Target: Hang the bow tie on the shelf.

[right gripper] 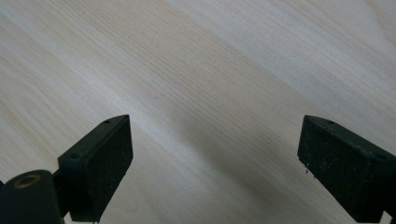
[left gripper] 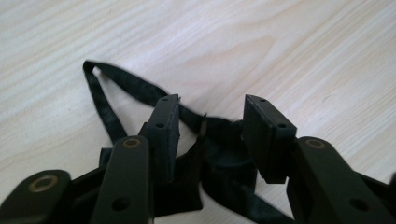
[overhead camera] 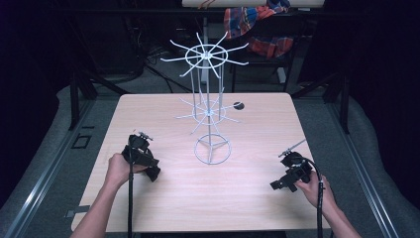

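Note:
A black cloth piece [left gripper: 226,161] with a thin strap loop [left gripper: 100,100] lies on the pale wooden table [overhead camera: 247,203]. My left gripper [left gripper: 212,112] points down at it with the jaws apart; the cloth sits between and under them, and the pads do not press on it. In the high view the left gripper [overhead camera: 151,171] is at the table's left, left of the white wire rack [overhead camera: 208,111]. At the right side my right gripper [overhead camera: 278,184] stands wide open. In the right gripper view it [right gripper: 212,149] has bare wood between its jaws.
The tall rack has two tiers of spoke arms and a ring base [overhead camera: 212,148] at the table's middle. A small dark round thing [overhead camera: 238,105] sits by its right. A plaid cloth [overhead camera: 257,25] hangs on a frame behind the table.

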Demonstrator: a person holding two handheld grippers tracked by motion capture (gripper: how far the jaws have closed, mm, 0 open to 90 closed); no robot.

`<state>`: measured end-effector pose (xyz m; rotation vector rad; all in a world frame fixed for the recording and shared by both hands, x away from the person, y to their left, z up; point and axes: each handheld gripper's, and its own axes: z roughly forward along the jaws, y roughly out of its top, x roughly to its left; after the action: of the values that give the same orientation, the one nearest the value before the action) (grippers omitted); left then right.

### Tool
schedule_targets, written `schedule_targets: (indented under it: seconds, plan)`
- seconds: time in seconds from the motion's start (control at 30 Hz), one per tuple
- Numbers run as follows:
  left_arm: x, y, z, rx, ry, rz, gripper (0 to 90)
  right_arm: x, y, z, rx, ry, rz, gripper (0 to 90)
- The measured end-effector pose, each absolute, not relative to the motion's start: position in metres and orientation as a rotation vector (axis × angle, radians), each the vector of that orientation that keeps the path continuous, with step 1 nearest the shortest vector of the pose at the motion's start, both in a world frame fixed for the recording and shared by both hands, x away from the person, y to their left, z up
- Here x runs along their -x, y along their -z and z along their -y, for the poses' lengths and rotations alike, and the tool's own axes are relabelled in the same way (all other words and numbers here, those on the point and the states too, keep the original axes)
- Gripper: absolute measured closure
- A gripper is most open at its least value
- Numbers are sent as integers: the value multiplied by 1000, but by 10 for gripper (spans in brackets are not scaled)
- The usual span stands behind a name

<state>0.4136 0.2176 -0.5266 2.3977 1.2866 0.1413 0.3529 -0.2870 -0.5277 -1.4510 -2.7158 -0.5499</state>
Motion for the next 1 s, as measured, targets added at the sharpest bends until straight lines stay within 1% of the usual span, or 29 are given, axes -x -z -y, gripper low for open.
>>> schedule_targets:
  seconds: [0.1,0.13,0.2,0.3,0.47,0.5,0.53,0.57,0.73,1.0]
  plan:
    - [-415,529,-214,-2416,-138,-1302,494,-353,527,287,1448,545,2719,99]
    - [-416,536,-210,-2436,-144,-1336,480,-353,528,287,1449,547,2718,100]
    - [-416,543,-207,-2469,-142,-1360,481,-353,528,287,1453,551,2715,100]
    - [-417,548,-204,-2497,-127,-1364,518,-353,527,287,1451,547,2718,101]
    - [-414,546,-203,-2509,-155,-1324,743,-352,528,287,1456,548,2715,103]
    - [-414,546,-203,-2509,-155,-1324,771,-352,528,287,1456,548,2715,103]
    - [-414,545,-203,-2507,-157,-1318,771,-352,528,287,1457,549,2714,103]
    - [-413,545,-204,-2499,-160,-1309,804,-352,527,288,1461,542,2712,103]
    - [-412,539,-210,-2456,-157,-1298,813,-351,529,286,1501,586,2689,104]
    - [-408,523,-217,-2366,-175,-1276,819,-352,527,289,1462,548,2713,104]
